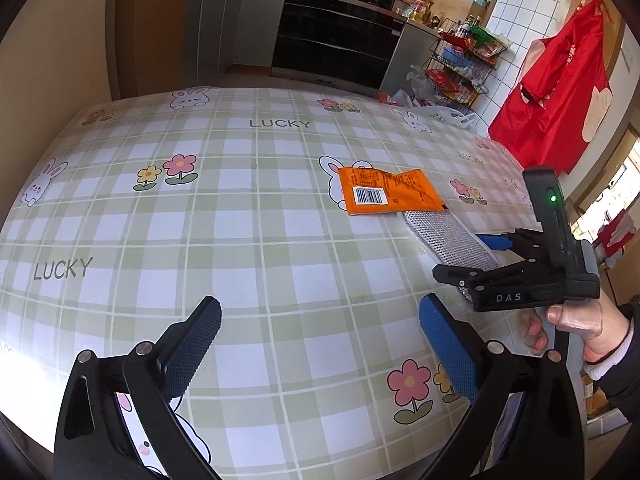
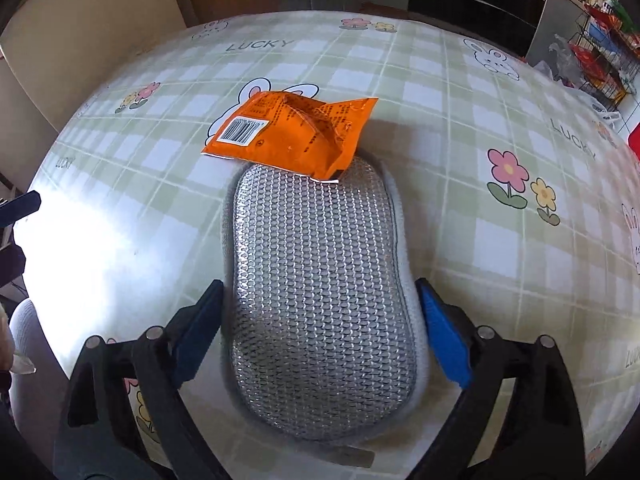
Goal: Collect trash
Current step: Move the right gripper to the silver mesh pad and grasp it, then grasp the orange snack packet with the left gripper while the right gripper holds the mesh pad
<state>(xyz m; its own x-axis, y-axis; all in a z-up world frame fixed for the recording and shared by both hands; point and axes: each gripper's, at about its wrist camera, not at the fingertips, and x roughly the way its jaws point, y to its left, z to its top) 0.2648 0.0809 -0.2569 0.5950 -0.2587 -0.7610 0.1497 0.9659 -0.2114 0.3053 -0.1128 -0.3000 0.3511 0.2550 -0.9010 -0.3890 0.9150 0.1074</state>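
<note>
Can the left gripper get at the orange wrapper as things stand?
Probably yes. The left gripper is open over bare tablecloth, nothing lying between it and the orange wrapper; only the wrapper's far corner overlaps the silver scouring pad.

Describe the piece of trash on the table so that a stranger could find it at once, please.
On the green checked tablecloth, look ahead of the right hand-held gripper. The orange wrapper lies there, its near edge overlapping the silver mesh pad. Alone among its neighbours, it is orange and has a white barcode label.
</note>
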